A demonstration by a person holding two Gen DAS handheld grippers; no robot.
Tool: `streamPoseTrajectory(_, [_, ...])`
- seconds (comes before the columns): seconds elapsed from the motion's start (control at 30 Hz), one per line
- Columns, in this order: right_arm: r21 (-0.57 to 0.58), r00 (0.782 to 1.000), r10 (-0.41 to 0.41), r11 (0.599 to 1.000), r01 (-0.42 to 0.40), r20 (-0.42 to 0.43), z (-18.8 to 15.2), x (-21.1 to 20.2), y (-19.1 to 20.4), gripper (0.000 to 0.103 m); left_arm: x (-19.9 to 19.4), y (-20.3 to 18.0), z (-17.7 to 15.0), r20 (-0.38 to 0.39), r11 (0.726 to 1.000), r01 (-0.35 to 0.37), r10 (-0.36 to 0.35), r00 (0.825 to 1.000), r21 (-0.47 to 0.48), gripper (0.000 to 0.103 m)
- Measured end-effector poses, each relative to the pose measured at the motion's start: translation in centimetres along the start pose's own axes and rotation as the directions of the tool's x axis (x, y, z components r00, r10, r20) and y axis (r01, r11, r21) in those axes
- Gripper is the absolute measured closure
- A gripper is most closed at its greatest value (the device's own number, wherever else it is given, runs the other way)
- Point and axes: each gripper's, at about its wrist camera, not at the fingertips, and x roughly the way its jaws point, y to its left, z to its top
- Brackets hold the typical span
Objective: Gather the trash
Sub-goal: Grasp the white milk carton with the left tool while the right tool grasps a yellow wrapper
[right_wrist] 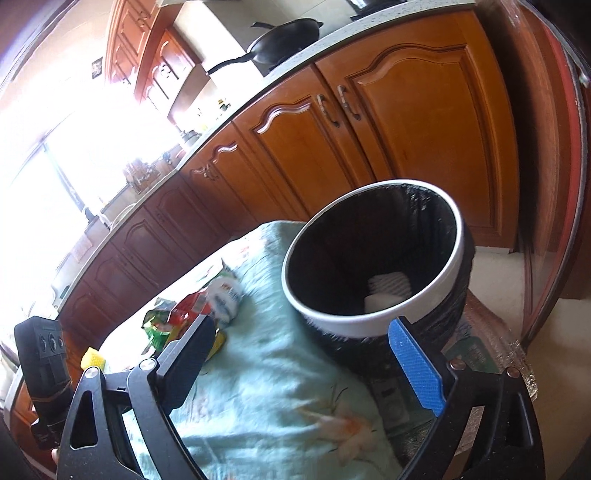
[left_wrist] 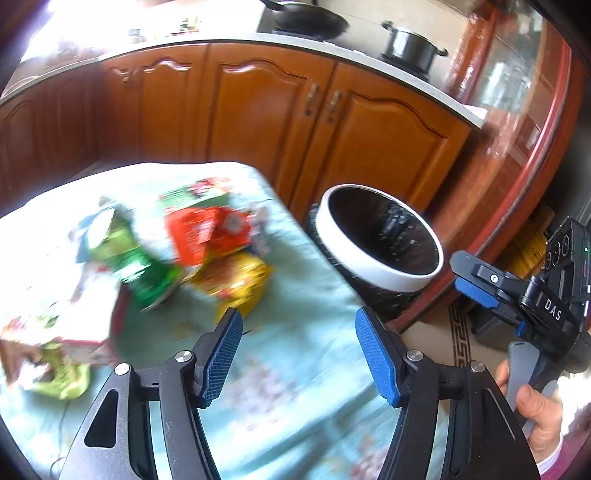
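Blurred trash lies in a heap on the pale blue tablecloth [left_wrist: 295, 387]: a red packet [left_wrist: 207, 236], a green packet [left_wrist: 142, 267], a yellow packet [left_wrist: 240, 282] and a torn carton [left_wrist: 74, 328]. My left gripper [left_wrist: 298, 321] hovers over the cloth just in front of the yellow packet, open with nothing between its pads. Beside the table's right edge stands a black bin with a white rim [left_wrist: 384, 275], [right_wrist: 332, 323], and something white [right_wrist: 388, 291] lies at its bottom. My right gripper [right_wrist: 301, 328] is open and empty, its fingertips at the bin's near rim.
Brown kitchen cabinets [left_wrist: 258, 122] run behind the table, with a wok [left_wrist: 306, 18] and a black pot [left_wrist: 410, 46] on the counter. A glass-fronted cabinet [left_wrist: 517, 110] stands right of the bin. A patterned rug [left_wrist: 458, 332] covers the floor below.
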Motion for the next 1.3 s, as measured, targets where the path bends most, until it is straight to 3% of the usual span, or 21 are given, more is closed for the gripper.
streamPoseTrajectory(0.3, [-0.064, 0.996, 0.059, 0.996, -0.063, -0.062, -2.6, 1.4, 4.4, 0.007, -5.7, 4.3, -2.5, 0.041, 0.992, -0.083, 0.087, 0.995, -0.091, 0.039])
streamPoseTrajectory(0.7, [-0.117, 0.986, 0.097, 0.987, -0.113, -0.133, -4.4, 4.2, 8.5, 0.007, -8.6, 7.6, -3.3, 0.065, 0.979, -0.136, 0.147, 0.987, -0.153, 0.034])
streamPoseTrajectory(1.17, [-0.170, 0.977, 0.095, 0.977, -0.129, -0.193, -4.0, 9.1, 10.9, 0.009, -4.1, 9.2, -0.5, -0.009, 0.975, -0.201, 0.201, 0.980, -0.095, 0.030])
streamPoseTrajectory(1.23, [-0.170, 0.974, 0.090, 0.977, -0.127, -0.209, -3.9, 10.3, 11.0, 0.015, -3.3, 9.5, -0.2, -0.017, 0.974, -0.206, 0.205, 0.979, -0.095, 0.030])
streamPoseTrajectory(1.3, [-0.168, 0.970, 0.083, 0.978, -0.123, -0.228, -3.7, 11.4, 11.0, 0.027, -2.6, 9.8, 0.1, -0.029, 0.972, -0.215, 0.213, 0.977, -0.095, 0.030])
